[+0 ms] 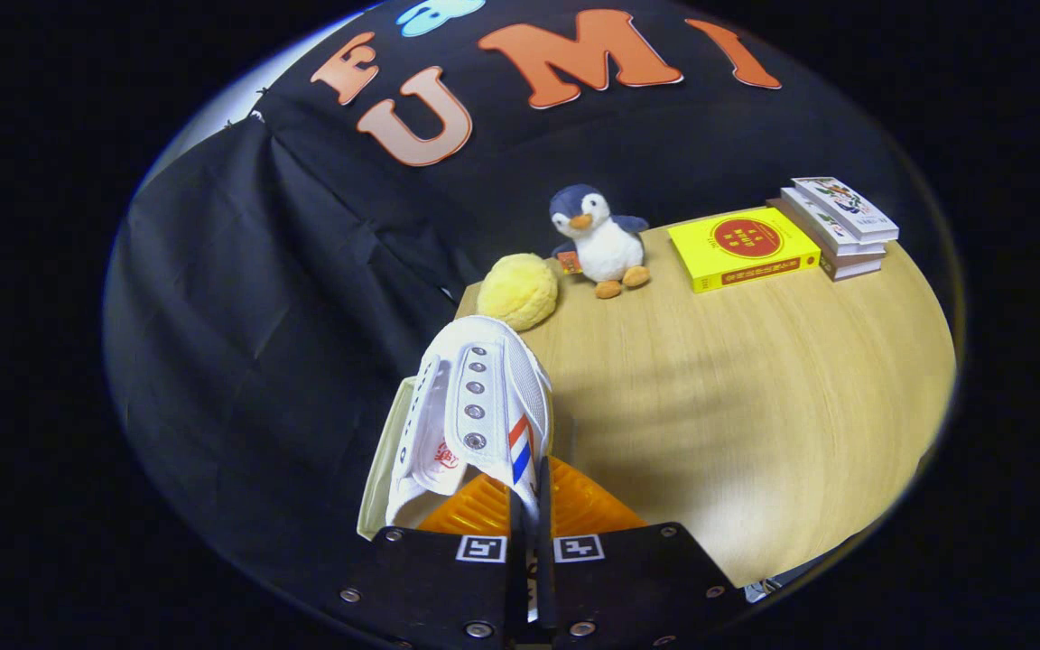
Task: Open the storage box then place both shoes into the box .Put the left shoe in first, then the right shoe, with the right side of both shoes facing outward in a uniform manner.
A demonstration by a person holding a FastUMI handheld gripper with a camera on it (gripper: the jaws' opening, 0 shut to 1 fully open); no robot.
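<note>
Gripper view
Gripper [530,506]: fingers pressed nearly together, pinching the side wall of the white shoe [475,415] between them.
Shoe: held up off the table [755,406], toe pointing away, over the table's near left corner; red and blue stripes on its right side, eyelets showing.
Far left corner: yellow plush ball [517,291], penguin toy [599,239] beside it.
Far edge: yellow book [742,249]; stacked books [838,226] just to its right.
</note>
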